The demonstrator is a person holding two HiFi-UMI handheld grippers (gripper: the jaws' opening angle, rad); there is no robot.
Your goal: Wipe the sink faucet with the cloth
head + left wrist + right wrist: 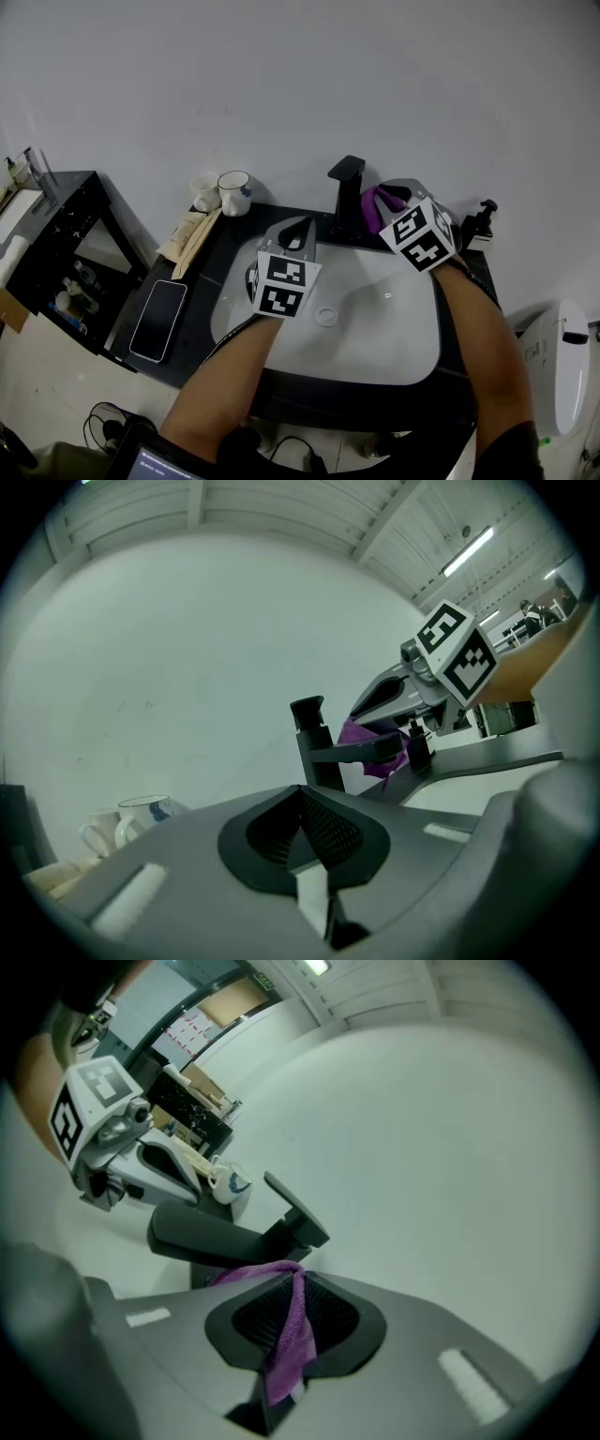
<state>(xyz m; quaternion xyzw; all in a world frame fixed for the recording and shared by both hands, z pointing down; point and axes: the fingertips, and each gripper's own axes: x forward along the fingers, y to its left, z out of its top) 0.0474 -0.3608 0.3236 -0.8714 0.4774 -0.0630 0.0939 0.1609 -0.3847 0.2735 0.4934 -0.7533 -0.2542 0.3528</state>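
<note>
A black faucet (345,195) stands at the back of the white sink (375,328). My right gripper (382,199) is shut on a purple cloth (372,208), which presses against the faucet's right side. In the right gripper view the cloth (286,1335) runs between the jaws up to the faucet spout (217,1237). My left gripper (296,232) hangs over the basin's back left, jaws shut with nothing in them. From the left gripper view, the faucet (319,747) and the cloth (367,747) lie ahead, apart from my left gripper (305,832).
Two mugs (221,191) stand on the dark counter (208,272) at back left, next to a folded cloth (187,239) and a phone (157,320). A soap pump (482,223) is at back right. A black shelf unit (56,253) is on the left, a toilet (561,364) on the right.
</note>
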